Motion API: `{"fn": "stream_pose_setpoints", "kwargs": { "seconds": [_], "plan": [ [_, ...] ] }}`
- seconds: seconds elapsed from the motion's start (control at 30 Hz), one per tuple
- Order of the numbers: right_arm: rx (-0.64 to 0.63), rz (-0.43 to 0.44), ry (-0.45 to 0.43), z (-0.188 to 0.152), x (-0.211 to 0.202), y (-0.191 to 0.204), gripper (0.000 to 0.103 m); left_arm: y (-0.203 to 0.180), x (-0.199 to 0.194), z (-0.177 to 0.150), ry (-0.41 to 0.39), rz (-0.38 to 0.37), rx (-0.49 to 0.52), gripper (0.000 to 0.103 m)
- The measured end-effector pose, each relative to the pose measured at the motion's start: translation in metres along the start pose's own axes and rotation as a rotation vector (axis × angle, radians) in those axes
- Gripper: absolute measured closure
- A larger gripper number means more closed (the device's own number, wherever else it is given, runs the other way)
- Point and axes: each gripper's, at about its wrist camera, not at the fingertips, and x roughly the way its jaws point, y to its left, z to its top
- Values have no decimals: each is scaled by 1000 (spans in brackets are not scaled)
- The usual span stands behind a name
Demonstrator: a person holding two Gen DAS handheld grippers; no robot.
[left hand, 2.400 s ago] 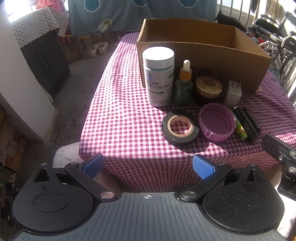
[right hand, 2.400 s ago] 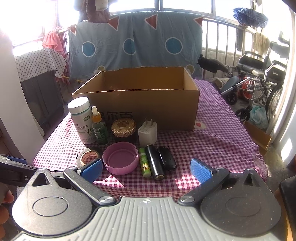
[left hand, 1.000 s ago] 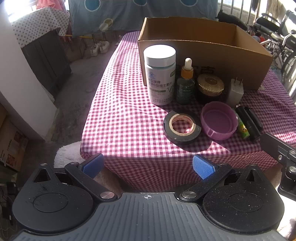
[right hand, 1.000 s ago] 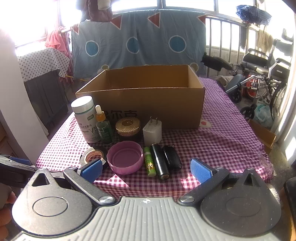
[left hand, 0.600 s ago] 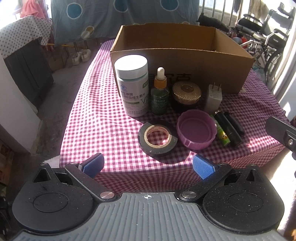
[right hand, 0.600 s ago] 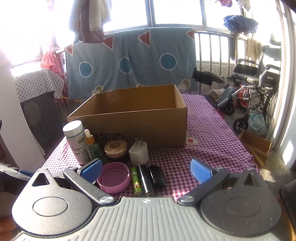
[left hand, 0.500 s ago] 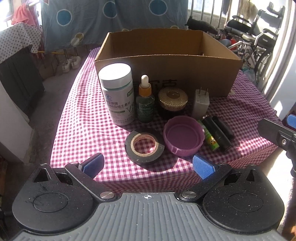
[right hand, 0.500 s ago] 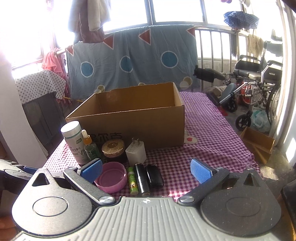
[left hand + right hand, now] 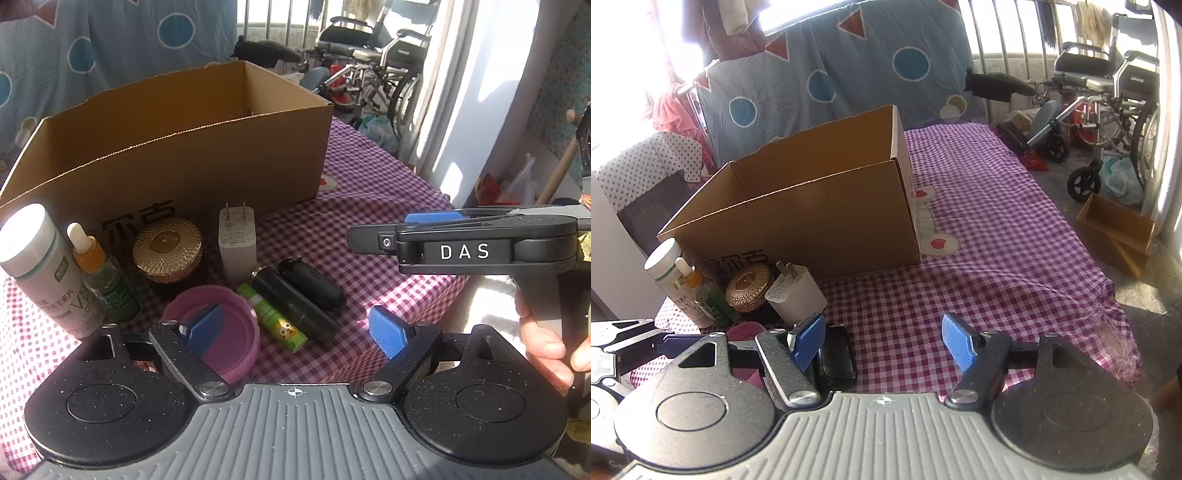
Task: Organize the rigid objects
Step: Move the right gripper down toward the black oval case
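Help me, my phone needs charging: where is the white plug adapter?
In the left wrist view the white plug adapter stands prongs-up before the cardboard box, right of the gold-lidded jar and behind the black cylinder.

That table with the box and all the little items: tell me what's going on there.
A person holds a gripper in each hand over a checkered table. Both the left gripper and the right gripper are open and hold nothing. In front of the open cardboard box sit a white bottle, dropper bottle, gold jar, charger, pink lid, green tube and two black items. None of them is in the box yet.
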Motion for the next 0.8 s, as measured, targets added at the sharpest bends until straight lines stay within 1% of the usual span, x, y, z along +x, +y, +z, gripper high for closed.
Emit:
{"fn": "stream_pose_setpoints", "kwargs": {
  "seconds": [0.03, 0.1, 0.17, 0.23, 0.3, 0.33, 0.43, 0.5, 0.7, 0.73, 0.8],
  "plan": [
    [-11, 14, 22, 1, 6, 1, 36, -2, 4, 2, 6, -7, 11, 26],
    [-35, 57, 68, 3, 17, 6, 39, -5, 10, 3, 14, -13, 29, 29],
    [-62, 88, 106, 4, 25, 12, 43, -8, 14, 3, 20, -14, 58, 36],
    [-98, 89, 145, 6, 34, 18, 48, -11, 16, 2, 25, -11, 83, 38],
    [-129, 93, 183, 7, 42, 23, 56, -12, 19, 1, 32, -12, 95, 41],
    [-140, 97, 197, 7, 45, 24, 58, -13, 20, 1, 35, -13, 98, 42],
    [-168, 104, 212, 7, 51, 28, 61, -14, 23, 0, 39, -13, 105, 43],
    [-162, 115, 220, 8, 52, 26, 63, -15, 24, 0, 39, -13, 108, 43],
    [-57, 164, 235, 12, 50, 7, 67, -19, 30, 7, 43, -33, 111, 43],
    [-50, 156, 231, 12, 49, 5, 72, -21, 32, 9, 47, -38, 111, 43],
    [-74, 73, 211, 14, 47, 3, 80, -24, 36, 11, 52, -46, 118, 42]
  ]
}}
